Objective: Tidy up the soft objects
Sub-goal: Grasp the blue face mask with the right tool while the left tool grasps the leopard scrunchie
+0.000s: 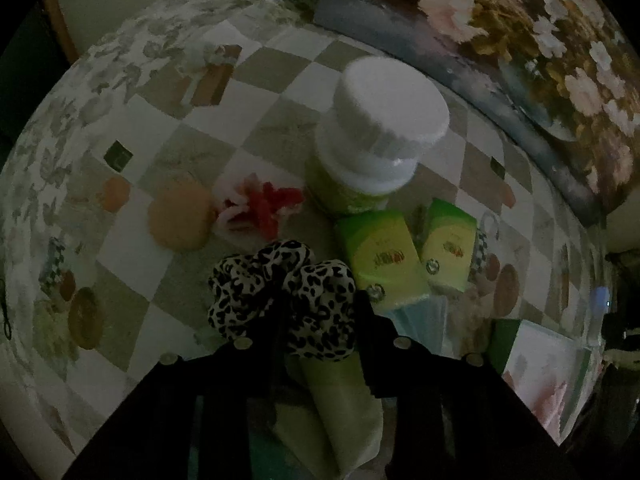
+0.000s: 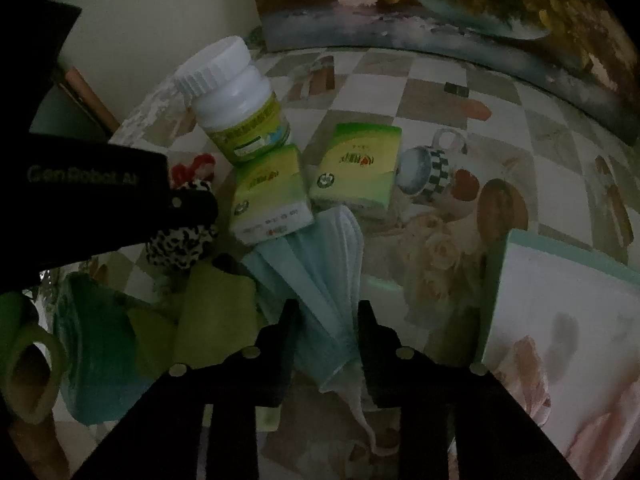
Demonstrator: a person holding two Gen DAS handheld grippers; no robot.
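Observation:
My left gripper (image 1: pixel 320 304) is shut on a black-and-white leopard-print scrunchie (image 1: pixel 280 300), held over a folded green cloth (image 1: pixel 340 408). In the right wrist view the left gripper (image 2: pixel 192 208) holds the scrunchie (image 2: pixel 180 244) at the left. My right gripper (image 2: pixel 326 320) has its fingers on either side of a light blue face mask (image 2: pixel 320 264), which lies fanned on the table; the jaws look closed on it. Two green tissue packs (image 2: pixel 272 196) (image 2: pixel 354 164) lie behind the mask. A red-and-white hair tie (image 1: pixel 260 204) and a tan puff (image 1: pixel 180 216) lie further left.
A white-capped bottle with a green label (image 1: pixel 376 136) stands behind the tissue packs, also in the right wrist view (image 2: pixel 236 100). A floral painting (image 2: pixel 440 4) leans at the back. A white pad with a green edge (image 2: pixel 560 320) lies at the right. Teal and green rolls (image 2: pixel 92 344) lie at the left.

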